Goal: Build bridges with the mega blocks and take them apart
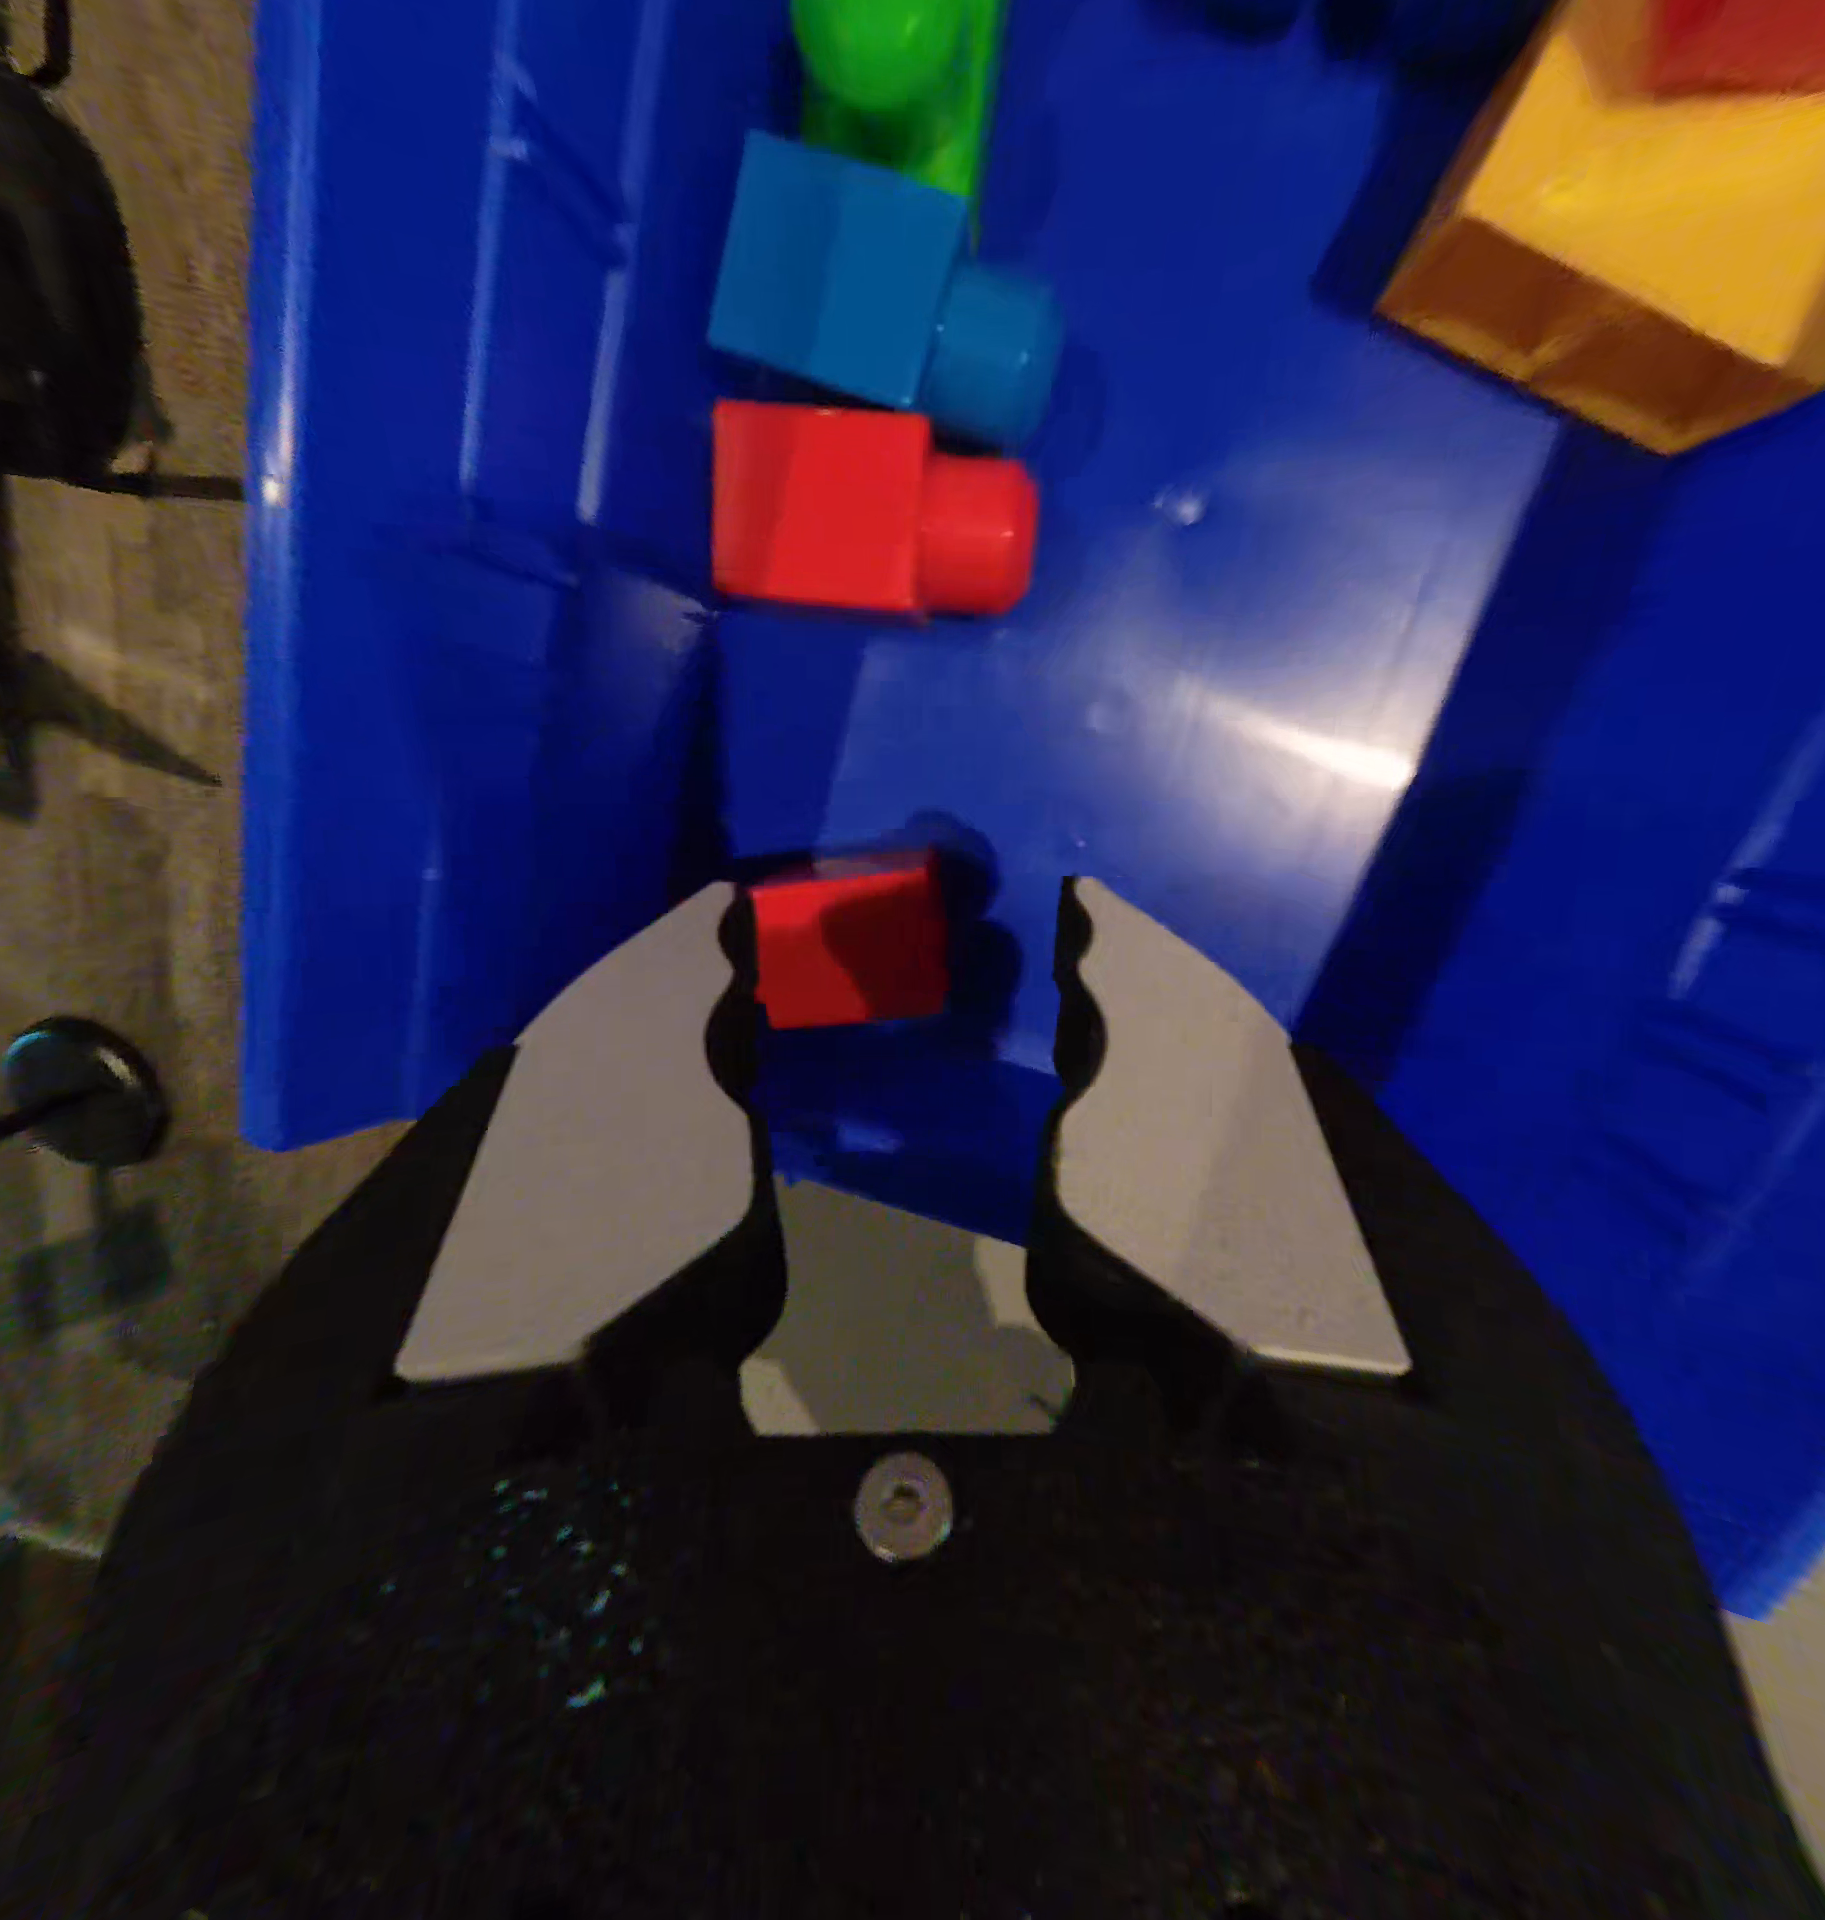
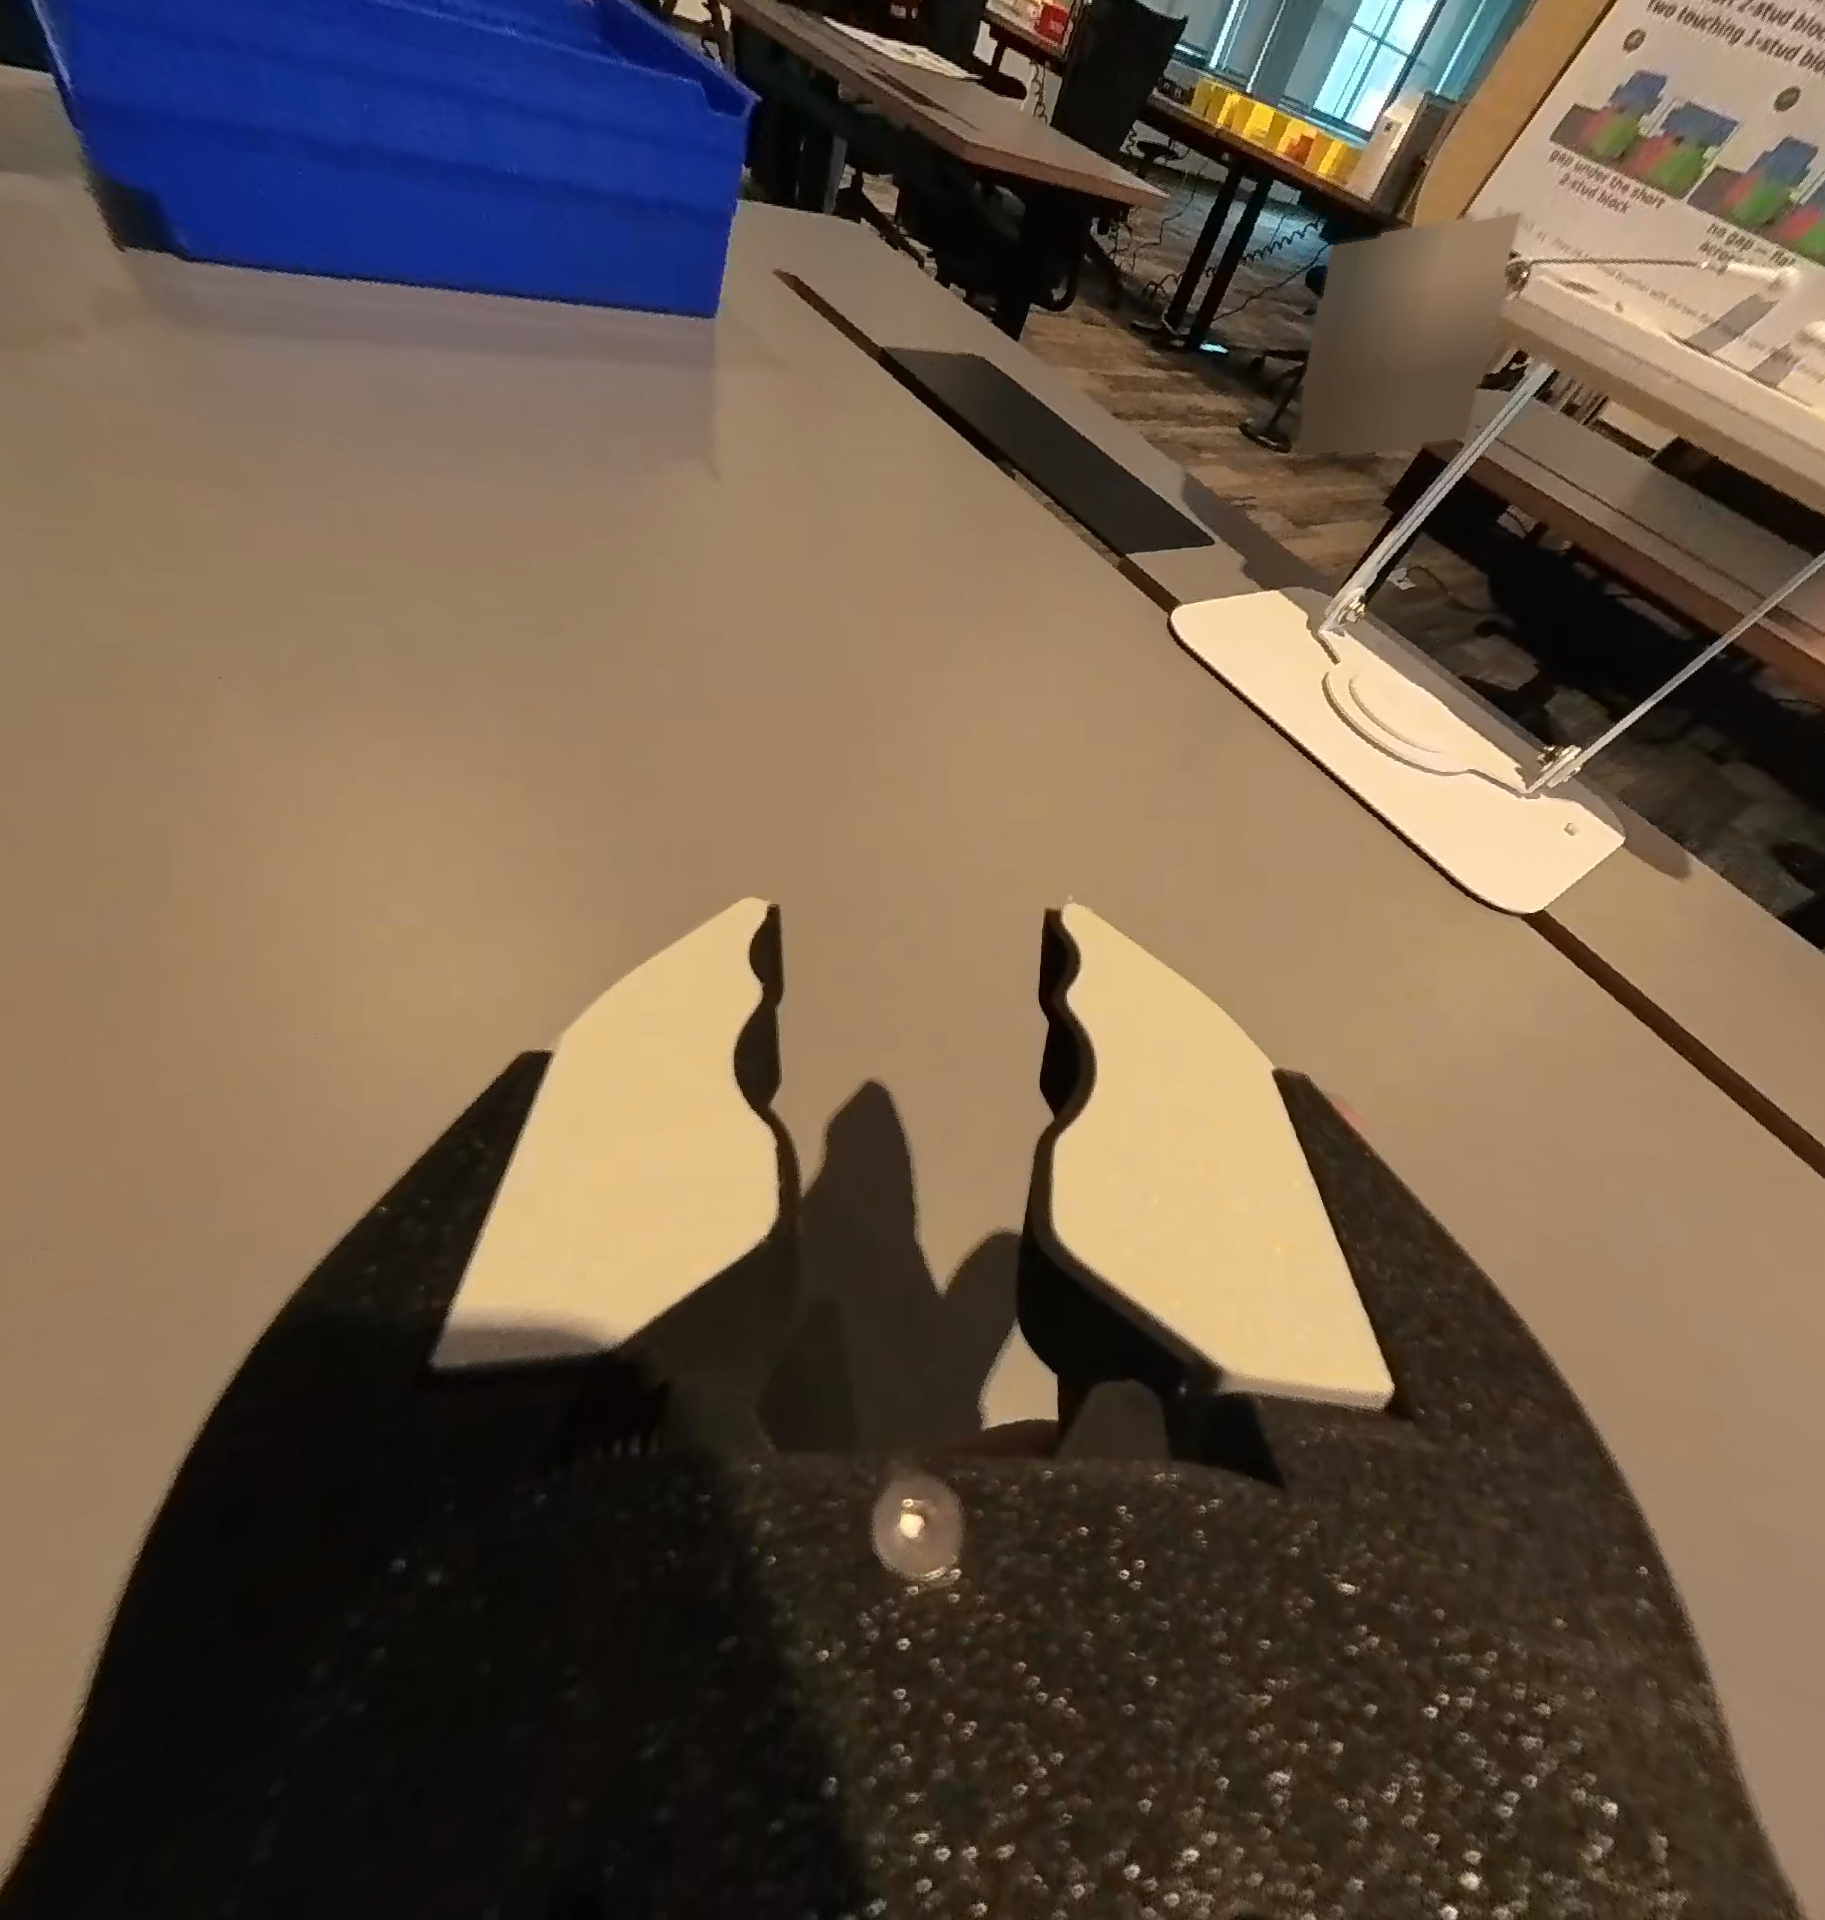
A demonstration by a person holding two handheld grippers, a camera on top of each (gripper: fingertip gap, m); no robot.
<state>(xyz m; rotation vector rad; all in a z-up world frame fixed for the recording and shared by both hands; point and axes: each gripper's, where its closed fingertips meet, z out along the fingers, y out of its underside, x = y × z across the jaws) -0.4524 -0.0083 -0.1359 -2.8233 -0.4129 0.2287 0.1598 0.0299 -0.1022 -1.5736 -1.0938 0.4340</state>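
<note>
In the left wrist view I look down into a blue bin [image 1: 1199,675] holding loose mega blocks. My left gripper [image 1: 900,888] is open, and a small red one-stud block [image 1: 846,940] lies between its fingertips, close to the left finger [image 1: 617,1143] and clear of the right one. Farther in lie another red block [image 1: 825,509], a light blue block [image 1: 835,270] and a green block [image 1: 887,73]. A large yellow block [image 1: 1635,229] sits at the upper right with a red piece [image 1: 1770,42] on it. My right gripper [image 2: 910,914] is open and empty above the grey table [image 2: 472,623].
In the right wrist view the blue bin [image 2: 399,145] stands at the table's far left. A black pad [image 2: 1043,447] and a white lamp base [image 2: 1386,727] sit near the right edge. A poster with block pictures [image 2: 1718,125] and other desks are beyond. Carpet [image 1: 108,935] shows left of the bin. The gap from one gripper's tips to the other's is roughly 60 cm.
</note>
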